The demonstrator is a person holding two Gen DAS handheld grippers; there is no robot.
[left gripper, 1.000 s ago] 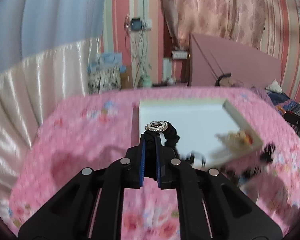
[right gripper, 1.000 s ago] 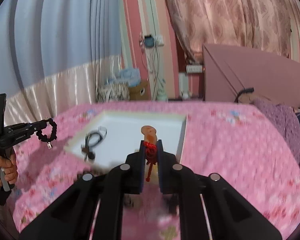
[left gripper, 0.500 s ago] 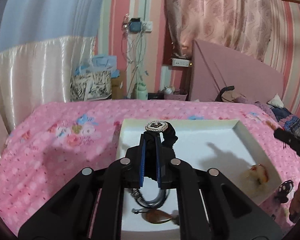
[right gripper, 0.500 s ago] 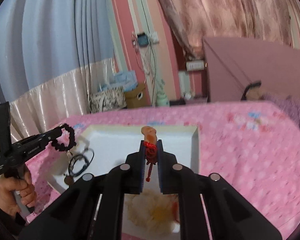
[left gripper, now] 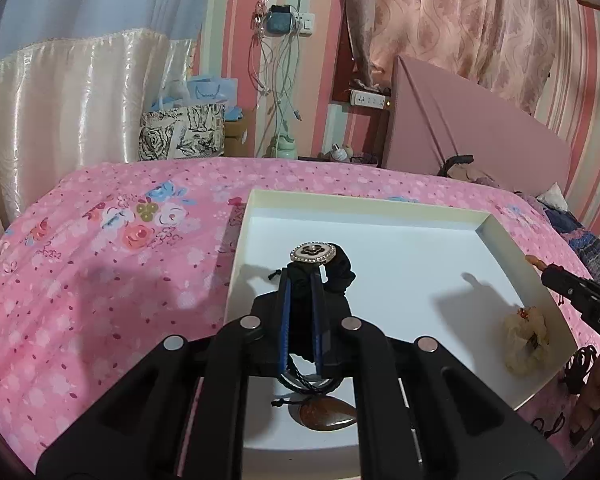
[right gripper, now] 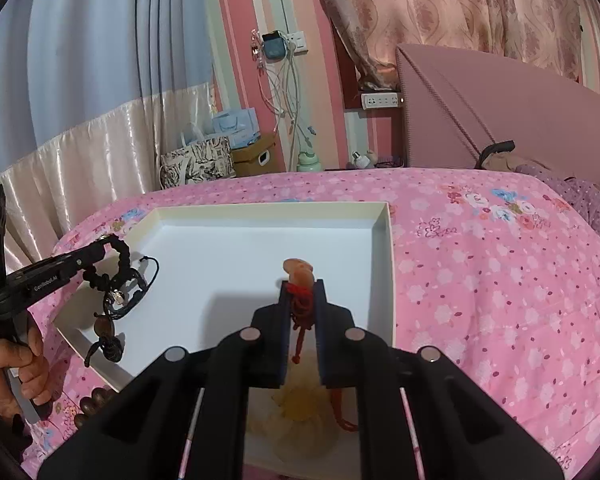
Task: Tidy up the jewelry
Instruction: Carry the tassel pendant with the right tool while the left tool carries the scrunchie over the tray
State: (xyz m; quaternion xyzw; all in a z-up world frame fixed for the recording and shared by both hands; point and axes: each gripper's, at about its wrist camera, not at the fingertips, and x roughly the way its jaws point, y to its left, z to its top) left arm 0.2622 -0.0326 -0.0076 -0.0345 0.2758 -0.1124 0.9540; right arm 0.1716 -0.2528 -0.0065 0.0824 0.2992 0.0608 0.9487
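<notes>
From the left wrist, the left gripper (left gripper: 302,276) is squeezing a black hair tie (left gripper: 337,274) with a shiny flower charm on top. It is hanging over the white tray (left gripper: 400,200), near the tray's left wall. A brown teardrop pendant (left gripper: 327,416) is lying in the tray under the claw.

From the right wrist, the right gripper (right gripper: 301,292) is pinching an orange pendant (right gripper: 299,270) by its red cord. It is poking up above the tray's (right gripper: 268,210) floor, near the tray's right wall.
</notes>
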